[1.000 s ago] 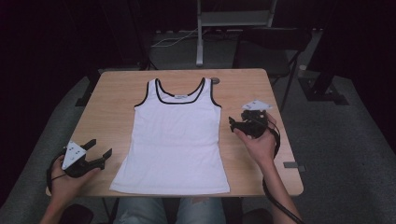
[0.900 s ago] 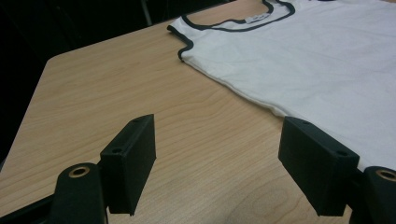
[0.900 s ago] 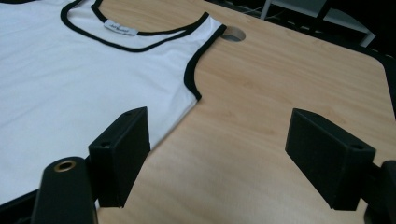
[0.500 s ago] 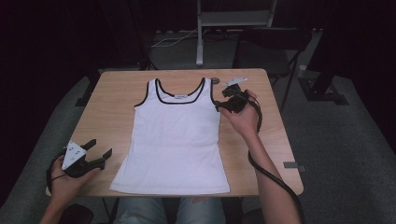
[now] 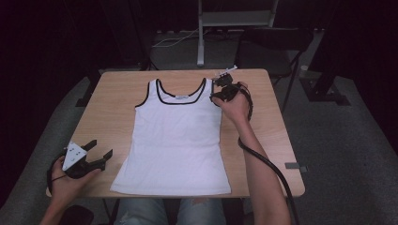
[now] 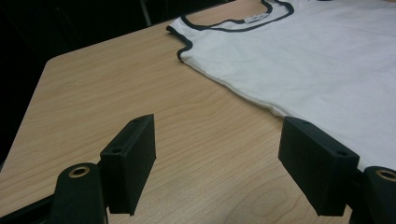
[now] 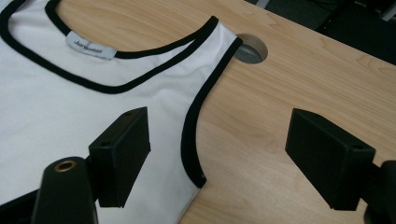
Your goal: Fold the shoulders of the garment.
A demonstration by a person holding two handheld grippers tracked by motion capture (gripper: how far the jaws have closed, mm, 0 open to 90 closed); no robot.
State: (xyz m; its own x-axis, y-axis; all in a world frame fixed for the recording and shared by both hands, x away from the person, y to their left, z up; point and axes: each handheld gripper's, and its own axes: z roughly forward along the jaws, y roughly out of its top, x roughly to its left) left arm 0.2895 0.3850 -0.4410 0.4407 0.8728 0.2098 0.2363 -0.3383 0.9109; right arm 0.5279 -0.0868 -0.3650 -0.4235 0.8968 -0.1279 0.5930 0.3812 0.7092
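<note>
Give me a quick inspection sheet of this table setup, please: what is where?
Surface: wooden table, round hole near the far edge.
Job's things: white tank top, black trim, lying flat, neck away from the person.
Clutter: nothing seen.
Grippers: left gripper open beside the hem; right gripper open at the strap's armhole edge.
Cables: black cable along the right forearm.
Surroundings: dark room, chair, grey floor.

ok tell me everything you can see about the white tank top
The white sleeveless tank top with black trim lies flat, face up, spread on the light wooden table, neckline away from the person, hem near the table's front edge. Black binding edges the neck and armholes; a small white label sits inside the neck. The fabric looks like soft knit, mostly smooth. The right hand-held gripper, jaws open, hovers over its strap and armhole.
</note>
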